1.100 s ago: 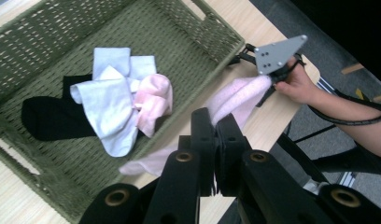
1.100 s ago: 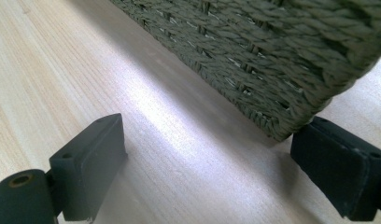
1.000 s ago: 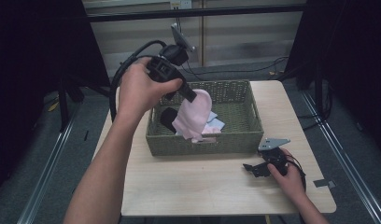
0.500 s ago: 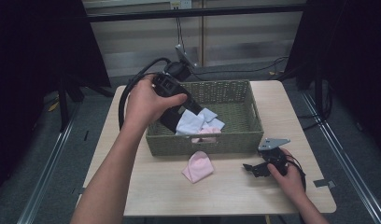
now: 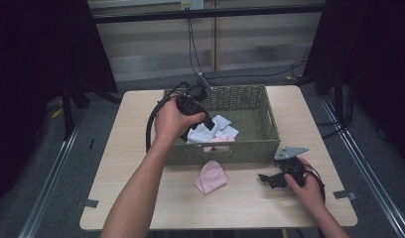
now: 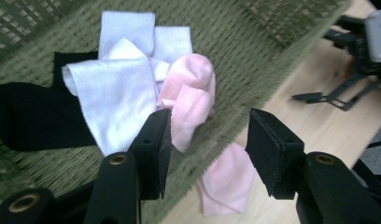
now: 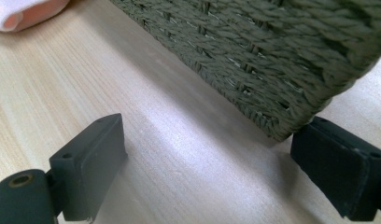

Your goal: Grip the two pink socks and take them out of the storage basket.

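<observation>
Both pairs of jaws gape empty; left gripper (image 6: 205,140), over the basket (image 5: 262,116), may snag the white sock (image 6: 116,95) alongside the pink sock (image 6: 191,100)

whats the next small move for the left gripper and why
Probably lower the left gripper onto the pink sock in the basket and close. Its jaws are open and empty above that sock, and a matching pink sock already lies out on the table.

— Basket (image 5: 250,148)?
— Olive green, woven.
— Socks inside?
— White (image 6: 116,95), black (image 6: 34,119), pink (image 6: 191,100).
— Sock on the table (image 5: 209,177)?
— Pale pink, on light wood grain (image 5: 126,148).
</observation>
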A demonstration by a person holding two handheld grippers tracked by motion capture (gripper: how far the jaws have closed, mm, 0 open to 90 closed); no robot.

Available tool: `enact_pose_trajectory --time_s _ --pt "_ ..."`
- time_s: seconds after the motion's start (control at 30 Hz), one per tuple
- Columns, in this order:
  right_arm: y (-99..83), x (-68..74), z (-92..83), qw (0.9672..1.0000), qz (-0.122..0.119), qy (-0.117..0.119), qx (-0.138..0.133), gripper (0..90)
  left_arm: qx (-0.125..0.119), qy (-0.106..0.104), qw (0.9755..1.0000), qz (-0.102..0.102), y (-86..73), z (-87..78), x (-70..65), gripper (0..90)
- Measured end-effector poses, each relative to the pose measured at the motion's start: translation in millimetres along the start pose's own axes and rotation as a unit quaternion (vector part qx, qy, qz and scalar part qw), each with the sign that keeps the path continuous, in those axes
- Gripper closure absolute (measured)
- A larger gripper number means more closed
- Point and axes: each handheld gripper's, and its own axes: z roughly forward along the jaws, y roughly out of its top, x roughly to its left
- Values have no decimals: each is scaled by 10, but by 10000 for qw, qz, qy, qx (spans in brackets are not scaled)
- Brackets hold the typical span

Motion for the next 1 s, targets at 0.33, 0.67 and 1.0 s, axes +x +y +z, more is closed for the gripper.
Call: enact_pose_trajectory --time_s 0.33,0.67,1.0 --pt "-1 0 0 10000 -5 -1 -2 96 25 64 9997 -237 8 478 160 506" --pt "-1 0 1 10000 -9 -1 -5 96 242 -88 9987 -437 -5 861 208 471" --pt "-1 1 0 10000 5 0 3 96 385 -308 9967 -640 7 1023 225 432"
